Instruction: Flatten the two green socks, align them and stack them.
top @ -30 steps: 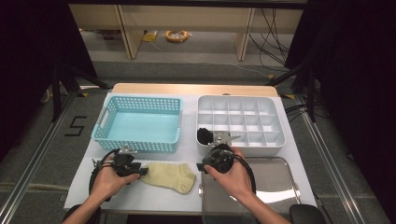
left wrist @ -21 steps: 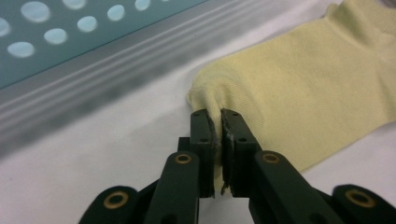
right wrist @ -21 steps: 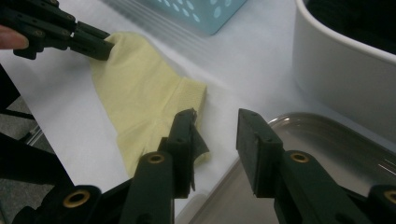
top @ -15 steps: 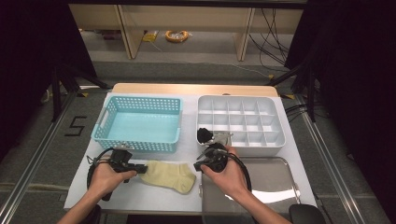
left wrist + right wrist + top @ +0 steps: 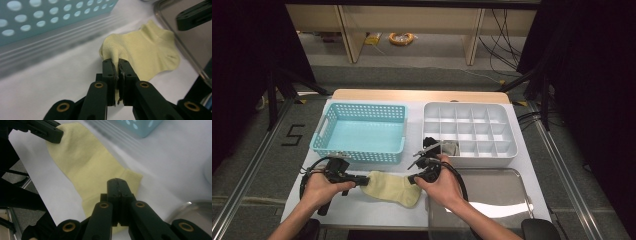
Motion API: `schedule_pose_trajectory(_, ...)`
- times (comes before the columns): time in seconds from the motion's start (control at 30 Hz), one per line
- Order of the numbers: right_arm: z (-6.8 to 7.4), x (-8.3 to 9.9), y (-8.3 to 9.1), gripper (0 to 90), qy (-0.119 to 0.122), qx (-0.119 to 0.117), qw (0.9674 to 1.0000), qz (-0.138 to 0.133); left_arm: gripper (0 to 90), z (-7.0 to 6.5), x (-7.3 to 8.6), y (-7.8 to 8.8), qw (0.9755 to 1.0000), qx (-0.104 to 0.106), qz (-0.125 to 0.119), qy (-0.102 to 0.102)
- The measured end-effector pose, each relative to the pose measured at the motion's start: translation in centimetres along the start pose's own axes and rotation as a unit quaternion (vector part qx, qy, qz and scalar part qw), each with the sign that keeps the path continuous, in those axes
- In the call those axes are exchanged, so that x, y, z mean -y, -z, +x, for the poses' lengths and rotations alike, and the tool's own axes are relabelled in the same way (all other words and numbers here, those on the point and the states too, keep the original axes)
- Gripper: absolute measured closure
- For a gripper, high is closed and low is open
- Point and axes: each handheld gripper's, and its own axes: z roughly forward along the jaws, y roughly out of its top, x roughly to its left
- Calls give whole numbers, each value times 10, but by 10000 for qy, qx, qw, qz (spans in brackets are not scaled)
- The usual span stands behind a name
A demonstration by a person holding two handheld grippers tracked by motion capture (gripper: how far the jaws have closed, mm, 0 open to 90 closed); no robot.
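The yellow sock lies flat on the white surface, just in front of the blue basket and beside the metal tray.

The left tool comes from the left side, and its jaws have just been closing. In the left gripper view they pinch a raised fold at the edge of the sock, with the fabric pulled up between the pads.

The right tool is at the other end of the sock, near the corner of the tray. Its jaws have also just been closing, and in the right gripper view they are pressed together over the cuff end of the sock. The tips cover the fabric there, so I cannot tell whether any fabric is caught between them. In the same view the left tool holds the far end.

Behind the right hand stands the white divided box, touching the far side of the tray.
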Motion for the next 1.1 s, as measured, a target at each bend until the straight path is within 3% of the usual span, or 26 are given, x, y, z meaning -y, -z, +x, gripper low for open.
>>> schedule_pose_trajectory(0.1, 7, -4, -8, 900, -75, -58, 9999, 134, 844, -3, -3, 5, 10000, 52, -32, -25)
schedule_pose_trajectory(0.13, 7, -5, -12, 900, 47, -101, 9999, 112, 844, -4, -4, 6, 10000, 73, -60, -20)
schedule_pose_trajectory(0.23, 12, -9, -22, 900, 45, -180, 9997, 179, 844, -6, -5, 8, 9999, 106, -68, -44)
schedule_pose_trajectory(0.47, 10, -9, -44, 900, -83, -327, 9990, 307, 845, -13, -6, 11, 9994, 308, -135, -26)
schedule_pose_trajectory(0.53, 11, -9, -47, 900, -102, -446, 9983, 364, 845, -16, -7, 12, 9992, 327, -222, -38)
schedule_pose_trajectory(0.63, 14, -9, -51, 900, -102, -355, 9987, 351, 846, -20, -10, 13, 9989, 393, -257, -58)
schedule_pose_trajectory(0.77, 17, -9, -56, 900, -110, -443, 9982, 400, 846, -25, -14, 14, 9982, 550, -197, -98)
schedule_pose_trajectory(0.9, 19, -10, -59, 900, -119, -523, 9977, 416, 846, -28, -16, 14, 9981, 537, -288, -122)
schedule_pose_trajectory(1.1, 24, -11, -65, 900, -179, -672, 9966, 452, 846, -31, -19, 11, 9977, 614, -218, -161)
